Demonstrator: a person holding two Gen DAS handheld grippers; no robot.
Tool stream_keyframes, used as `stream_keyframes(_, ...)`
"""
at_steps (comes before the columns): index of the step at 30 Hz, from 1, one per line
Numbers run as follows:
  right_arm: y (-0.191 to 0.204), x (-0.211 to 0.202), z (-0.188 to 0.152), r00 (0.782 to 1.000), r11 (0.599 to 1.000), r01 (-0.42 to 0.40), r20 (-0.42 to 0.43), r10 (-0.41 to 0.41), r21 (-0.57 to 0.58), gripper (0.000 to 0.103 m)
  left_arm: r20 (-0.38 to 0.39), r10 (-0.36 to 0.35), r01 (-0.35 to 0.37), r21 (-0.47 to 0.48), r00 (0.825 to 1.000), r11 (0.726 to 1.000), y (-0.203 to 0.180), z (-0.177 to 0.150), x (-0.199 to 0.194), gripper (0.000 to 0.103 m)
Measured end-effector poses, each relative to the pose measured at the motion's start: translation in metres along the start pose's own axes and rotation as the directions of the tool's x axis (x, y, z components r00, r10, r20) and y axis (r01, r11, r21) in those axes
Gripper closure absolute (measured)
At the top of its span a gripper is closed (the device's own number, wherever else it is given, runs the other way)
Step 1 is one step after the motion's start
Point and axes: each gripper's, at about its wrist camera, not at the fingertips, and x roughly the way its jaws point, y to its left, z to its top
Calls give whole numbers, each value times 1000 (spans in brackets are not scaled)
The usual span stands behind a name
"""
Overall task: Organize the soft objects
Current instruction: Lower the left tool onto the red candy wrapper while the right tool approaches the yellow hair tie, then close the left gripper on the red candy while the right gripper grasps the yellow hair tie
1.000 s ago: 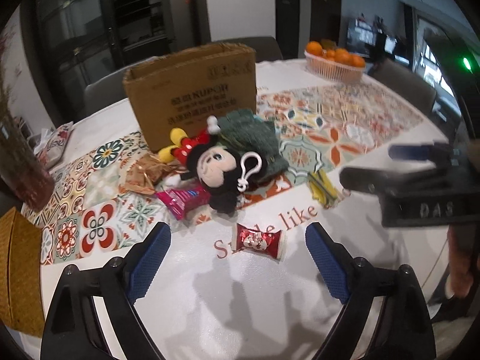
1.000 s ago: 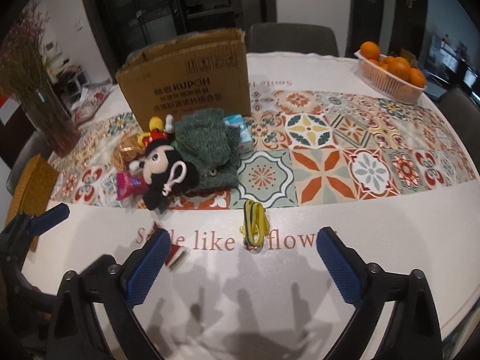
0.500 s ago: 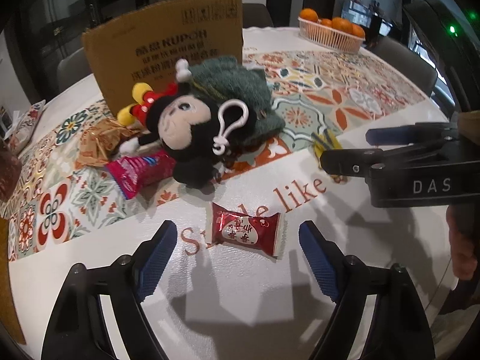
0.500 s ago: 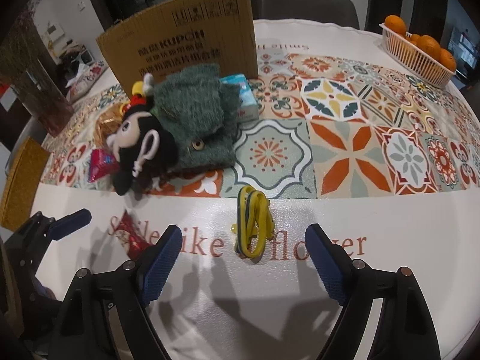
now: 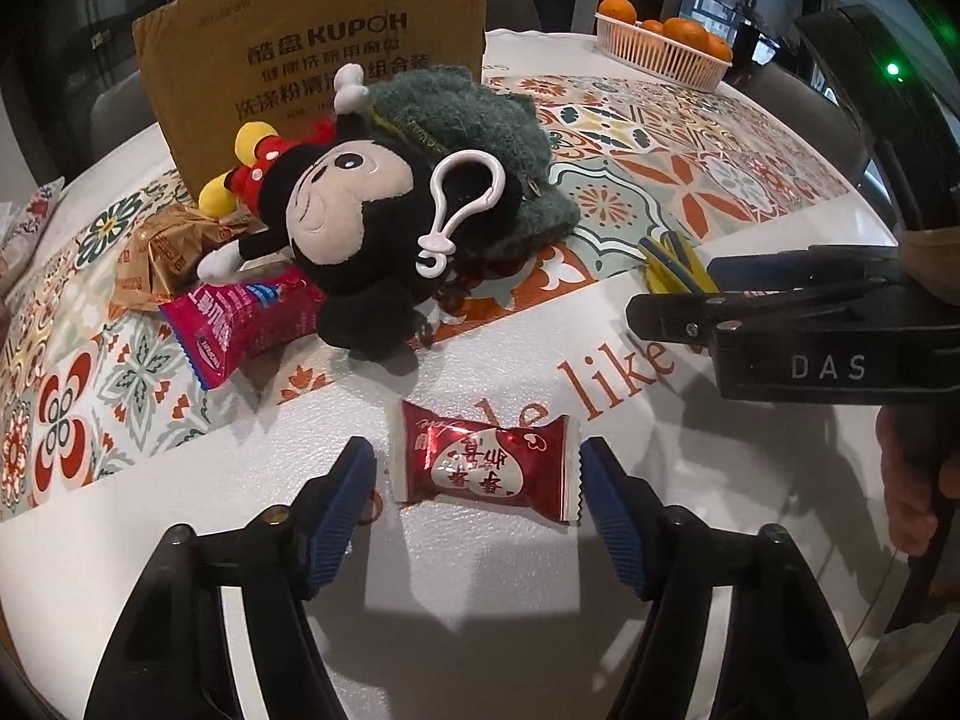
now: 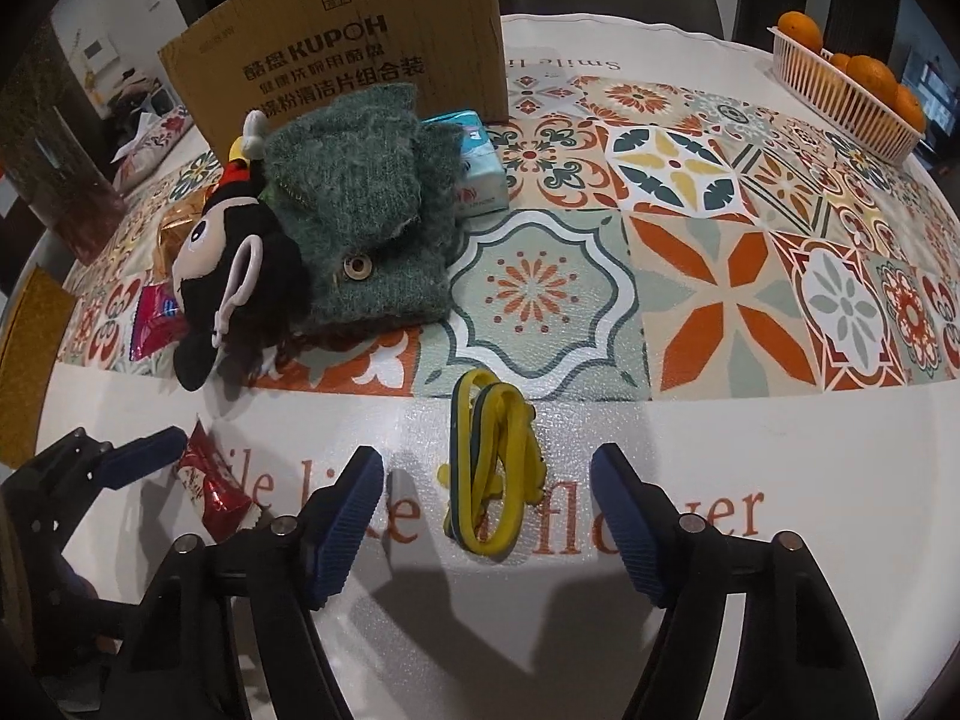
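The left gripper (image 5: 477, 492) hangs low over the table (image 5: 480, 612), its jaws closing, spread on either side of a red candy (image 5: 483, 461); the right pad sits at the wrapper's edge, but whether it touches I cannot tell. The right gripper (image 6: 487, 498) is likewise closing, with yellow bands (image 6: 492, 468) lying between its pads (image 6: 345, 519), clear of both. The table is white with red lettering and a tiled runner (image 6: 720, 252). On the runner, a plush mouse (image 5: 360, 210) leans on a green knit (image 6: 366, 204) before a cardboard box (image 6: 348, 30); a pink packet (image 5: 240, 324) and a gold wrapper (image 5: 162, 252) lie beside the plush, a tissue pack (image 6: 477, 162) by the knit. A basket of oranges (image 6: 852, 84) stands far off, with chairs and dark cabinets behind. Against a second ago, both grippers sit lower and narrower, and the candy and bands loom larger between the pads.
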Motion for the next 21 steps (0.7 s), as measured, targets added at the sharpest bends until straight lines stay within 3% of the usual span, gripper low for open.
stream_keyframes(9,3,0,3,1000,1000,0,0,0,-9,69,16,-11,12,-64,1000,998,7,1,-2,51)
stream_keyframes(12,3,-2,3,1000,1000,-15,-1,15,1,73,23,-10,12,-102,1000,995,10,2,-5,52)
stream_keyframes(21,11,-18,1,999,999,-42,14,42,-7,74,26,-37,42,-207,999,977,18,-2,-14,53)
